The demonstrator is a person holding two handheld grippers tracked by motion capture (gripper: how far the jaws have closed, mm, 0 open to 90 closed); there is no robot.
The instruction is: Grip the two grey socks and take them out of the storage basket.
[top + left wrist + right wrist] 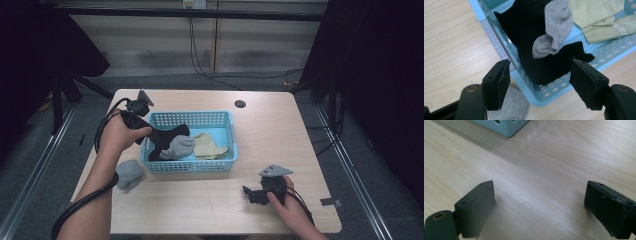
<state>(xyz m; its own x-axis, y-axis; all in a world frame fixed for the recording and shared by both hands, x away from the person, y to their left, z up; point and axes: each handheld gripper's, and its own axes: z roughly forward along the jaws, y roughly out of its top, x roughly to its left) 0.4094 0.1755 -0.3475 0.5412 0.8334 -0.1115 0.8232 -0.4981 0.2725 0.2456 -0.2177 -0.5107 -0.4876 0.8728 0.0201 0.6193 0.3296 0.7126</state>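
A light blue plastic basket (220,119) stands mid-table holding a black garment (170,137), a grey sock (179,146) on top of it, and pale yellow-green cloths (207,145). My left gripper (152,137) hangs open over the basket's left front corner (534,96), jaws wide, the black garment (536,37) and grey sock (556,27) beyond them. Another grey sock (129,173) lies on the table left of the basket, also seen under the left jaw (511,107). My right gripper (251,194) rests open on the table near the front right, nothing between its jaws.
The wooden table (260,135) has a round cable hole (240,104) behind the basket. A basket corner (504,127) shows far ahead of the right gripper. Black cables trail from both grippers. Dark curtains and stands flank the table.
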